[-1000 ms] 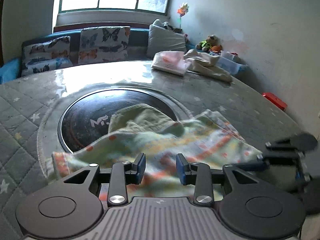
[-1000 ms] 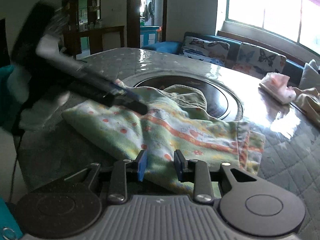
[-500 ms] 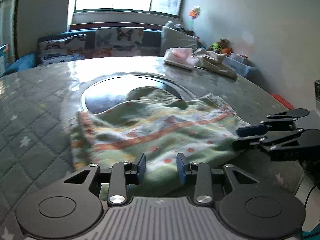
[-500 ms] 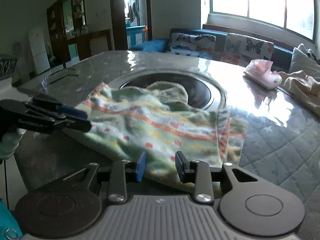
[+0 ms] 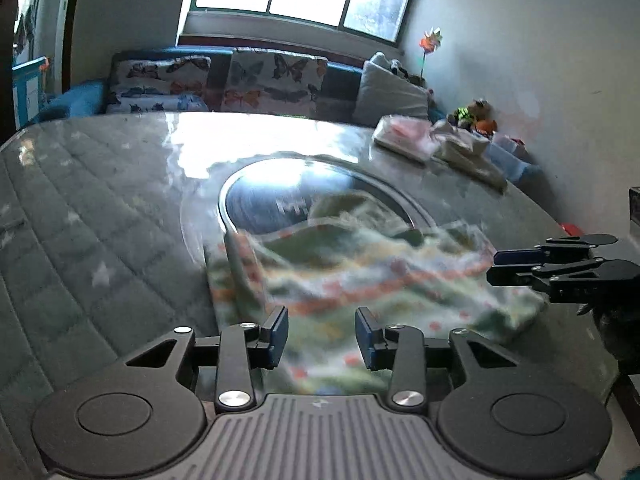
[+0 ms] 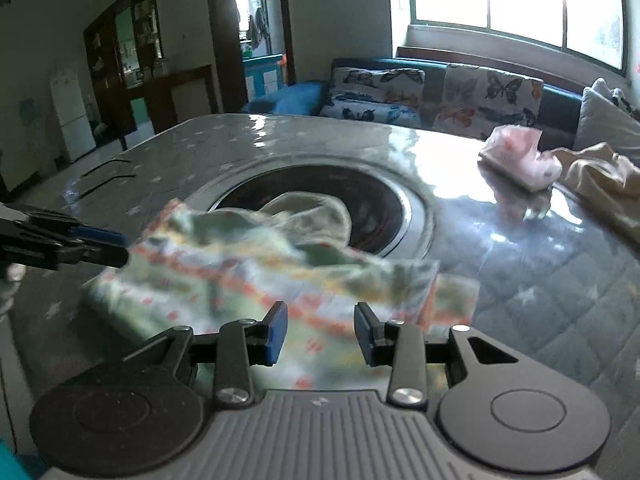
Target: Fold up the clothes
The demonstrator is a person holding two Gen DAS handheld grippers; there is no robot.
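A pale green garment (image 5: 360, 276) with orange stripes and dots lies rumpled on the table, its far part over the dark round inset (image 5: 272, 200). My left gripper (image 5: 321, 338) hovers open over its near edge, with only cloth showing through the gap. In the same view the right gripper (image 5: 493, 267) reaches in from the right, by the cloth's right corner. In the right wrist view the garment (image 6: 260, 276) is blurred. My right gripper (image 6: 320, 334) is open above its near edge, and the left gripper (image 6: 118, 247) sits at the cloth's left corner.
The table (image 5: 100, 216) has a quilted grey cover under a shiny sheet. A folded pink garment (image 6: 516, 152) and a beige one (image 6: 600, 180) lie at the far right. A sofa with butterfly cushions (image 5: 276, 80) stands behind, and a wall is close on the right.
Both grippers have drawn back and up from the garment, which now sits farther off. The cloth's left edge has doubled over and the cloth looks more bunched.
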